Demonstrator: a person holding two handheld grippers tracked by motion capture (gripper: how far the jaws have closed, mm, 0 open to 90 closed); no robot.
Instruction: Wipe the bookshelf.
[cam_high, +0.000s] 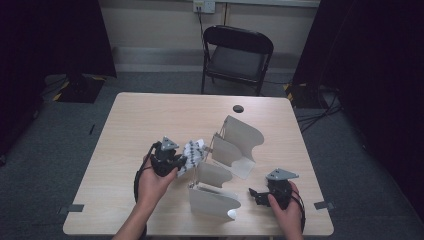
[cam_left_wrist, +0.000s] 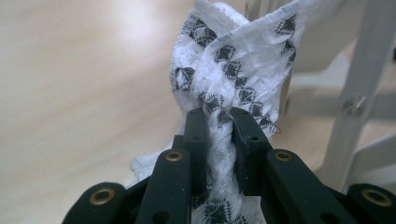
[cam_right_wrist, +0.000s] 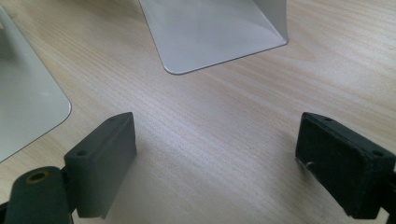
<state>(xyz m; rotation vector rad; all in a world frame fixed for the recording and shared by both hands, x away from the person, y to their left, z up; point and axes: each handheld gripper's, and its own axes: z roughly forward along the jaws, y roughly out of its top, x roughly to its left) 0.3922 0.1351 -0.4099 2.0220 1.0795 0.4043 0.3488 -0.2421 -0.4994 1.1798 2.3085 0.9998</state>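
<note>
High view is showing the table (cam_high: 150, 115) carrying a white divider rack (cam_high: 227, 165) at its middle, its slots holding nothing visible. Left gripper (cam_high: 175, 161) is pinching a white cloth with black diamonds (cam_left_wrist: 233, 70), bunched just left of the rack. Right gripper (cam_high: 257, 196), jaws wide apart, is resting near the rack's right.

Open right gripper (cam_right_wrist: 215, 163) over table (cam_right_wrist: 224, 121)

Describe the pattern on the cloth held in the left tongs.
White cloth with small black diamonds; clearest in the left gripper view.
</note>
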